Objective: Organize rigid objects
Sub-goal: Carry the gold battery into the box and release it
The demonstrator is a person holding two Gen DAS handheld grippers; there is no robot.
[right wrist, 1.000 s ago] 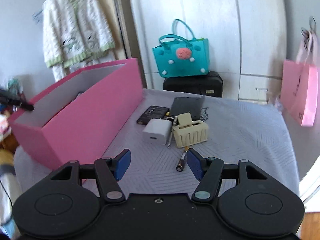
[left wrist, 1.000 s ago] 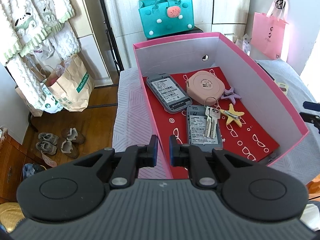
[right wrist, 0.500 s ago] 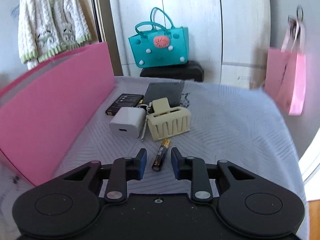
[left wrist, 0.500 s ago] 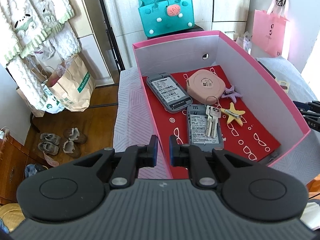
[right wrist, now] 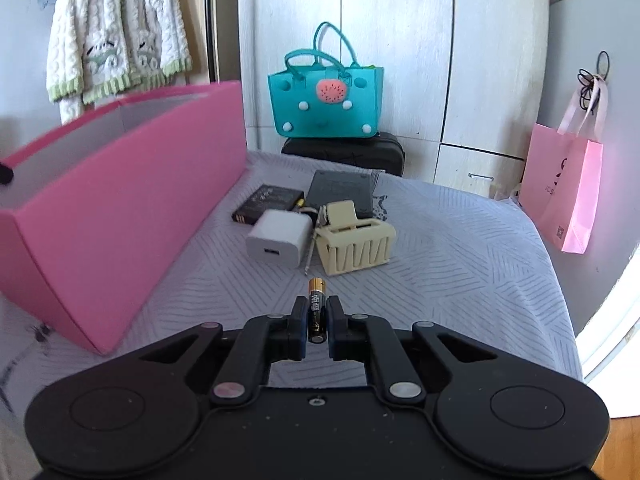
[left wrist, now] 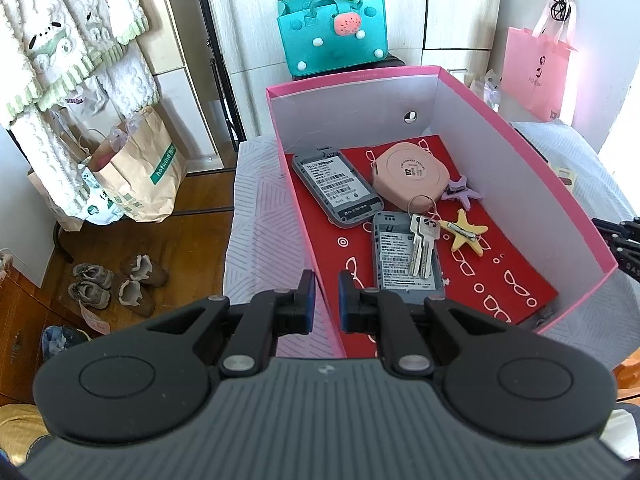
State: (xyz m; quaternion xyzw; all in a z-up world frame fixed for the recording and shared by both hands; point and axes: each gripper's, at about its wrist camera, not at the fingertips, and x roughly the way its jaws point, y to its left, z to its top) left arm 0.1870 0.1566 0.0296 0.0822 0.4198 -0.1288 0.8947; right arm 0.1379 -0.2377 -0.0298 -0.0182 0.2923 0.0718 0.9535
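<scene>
- Two grey cases [left wrist: 335, 187], a round pink case [left wrist: 409, 174], keys [left wrist: 421, 243] and two small clips are already put in the pink box [left wrist: 520, 152].
- A battery [right wrist: 316, 307] is being squeezed by the closing right gripper [right wrist: 317, 322]; it seems pinched.
- The left gripper [left wrist: 326, 300] is kept nearly closed, maybe on the box wall.
- A charger [right wrist: 279, 238], claw clip [right wrist: 352, 246] and dark cases are left on the table [right wrist: 460, 264].

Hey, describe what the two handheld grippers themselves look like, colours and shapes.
Both look alike. The left gripper has a ribbed dark grey body, two matte black rounded lobes with circular recesses, angled black link arms with silver pivot pins, and short jaws faced with blue pads. The right gripper has the same black lobes, silver pins and blue pads, with a smoother, dust-flecked body.
</scene>
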